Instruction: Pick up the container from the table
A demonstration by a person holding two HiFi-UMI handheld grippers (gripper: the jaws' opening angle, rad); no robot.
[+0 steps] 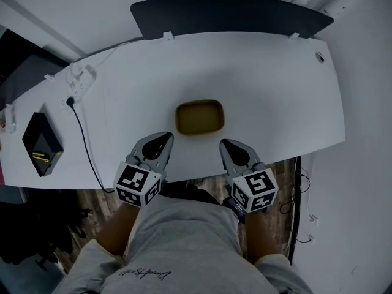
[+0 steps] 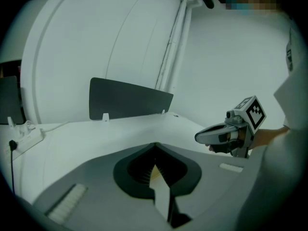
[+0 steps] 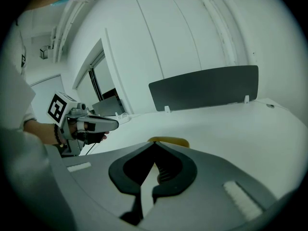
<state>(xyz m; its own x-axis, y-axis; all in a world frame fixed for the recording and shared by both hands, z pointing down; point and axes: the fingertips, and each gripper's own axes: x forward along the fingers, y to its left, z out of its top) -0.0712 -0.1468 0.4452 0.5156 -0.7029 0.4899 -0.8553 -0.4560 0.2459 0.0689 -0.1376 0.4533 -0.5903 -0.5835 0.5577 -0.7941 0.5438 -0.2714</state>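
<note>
A shallow yellow container lies near the middle of the white table, a little back from its front edge. My left gripper hovers just in front of the container's left corner, its jaws shut on nothing. On the other side my right gripper sits level with it, in front of the right corner, also shut and empty. In the right gripper view the container's rim peeks over the closed jaw tips. In the left gripper view the left gripper's jaws meet at the tips, and the container is mostly hidden.
A black box lies at the table's left end, with a black cable running to a white power strip. A dark panel stands along the back edge. The person's legs are under the front edge.
</note>
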